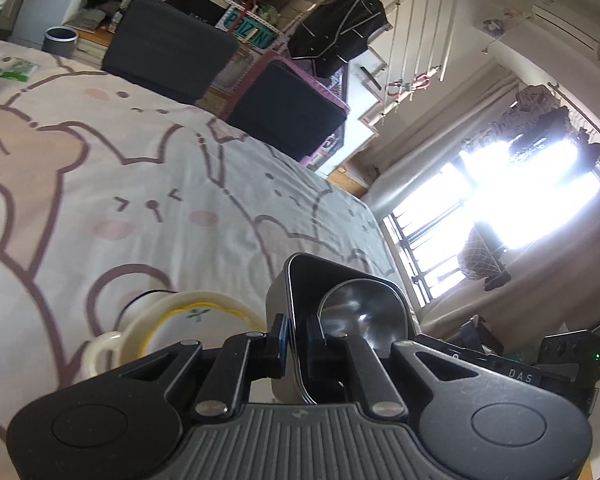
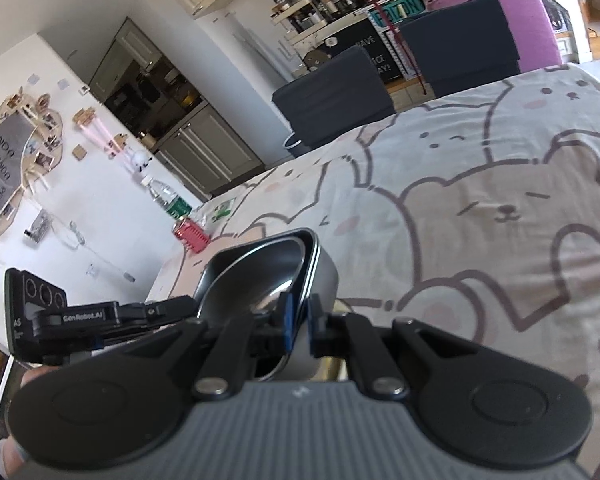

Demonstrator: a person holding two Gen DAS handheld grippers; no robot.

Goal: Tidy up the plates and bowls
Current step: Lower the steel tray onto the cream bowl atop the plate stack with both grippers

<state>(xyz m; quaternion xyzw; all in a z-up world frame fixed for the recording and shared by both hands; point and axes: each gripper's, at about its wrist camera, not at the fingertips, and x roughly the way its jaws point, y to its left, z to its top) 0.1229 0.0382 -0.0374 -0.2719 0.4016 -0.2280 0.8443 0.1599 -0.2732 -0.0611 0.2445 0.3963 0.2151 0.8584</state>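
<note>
While both grippers grip the same thing, it hangs in the air above the table (image 1: 148,208). The thing is a dark square bowl (image 1: 340,304) with rounded corners and a shiny silver inside. The left gripper (image 1: 298,344) has its jaws squeezed tight on one wall of the bowl, one jaw inside and one outside. The right gripper (image 2: 300,322) has its jaws squeezed tight on the other wall in the same way. In the right wrist view the bowl (image 2: 260,276) is tilted, and the other gripper's body shows on the left, just beside the bowl.

The table is covered with a pale cloth with big bears drawn in brown lines and pink cheeks. Under the left gripper, a cream cup (image 1: 172,328) with a yellow ring inside and a small handle sits on the cloth, close beside the bowl. It is partly hidden by the gripper.

Far off on the table stand a red can (image 2: 191,235) and a clear bottle (image 2: 168,198) with a green label. A small green packet (image 2: 223,210) lies near them.

Behind the table are two dark chairs (image 1: 168,52). A gray bin (image 1: 60,39) stands beside them. A bright window (image 1: 500,208) with pale curtains glows in the left wrist view. A bit of a hand (image 2: 8,456) shows at the bottom left edge in the right wrist view.
</note>
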